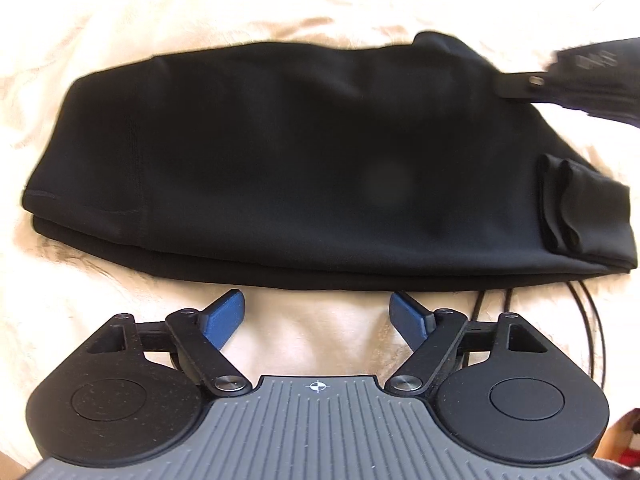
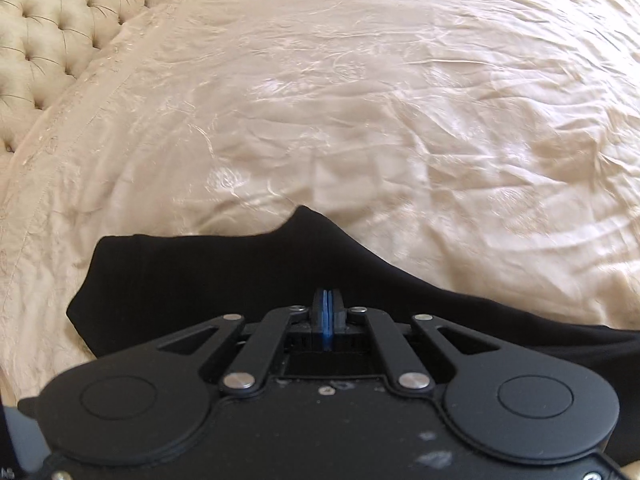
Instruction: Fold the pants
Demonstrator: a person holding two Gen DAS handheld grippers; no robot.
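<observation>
1. Left gripper (image 1: 318, 312) is seen at the near edge of its own view with its jaws spread wide; nothing is held between the 2 blue pads (image 1: 224, 318), and only cream bedspread (image 1: 316, 344) is seen in the gap.
2. Just beyond those pads, the black pants (image 1: 280, 160) are laid flat across the bedspread in a long folded bundle, with stacked layers visible along the near edge and at the left end.
3. At the right end of the bundle, a small bunched flap of black fabric (image 1: 576, 208) is seen lying on top.
4. 2 thin black cables (image 1: 596, 320) are seen on the bedspread near the right side, emerging from beneath the near edge of the pants.
5. Right gripper (image 2: 328, 304) is shown in its own view with its blue pads pressed together, closed up completely; whether any cloth is pinched between them cannot be told, since only black pants fabric (image 2: 200, 280) is seen behind the tips.
6. In the left view the right gripper (image 1: 520, 82) is seen blurred at the far right corner of the pants.
7. Beyond the pants, wrinkled bedspread (image 2: 400, 100) is spread far and to the right.
8. At the far left, a tufted cream headboard (image 2: 52, 32) is seen.
</observation>
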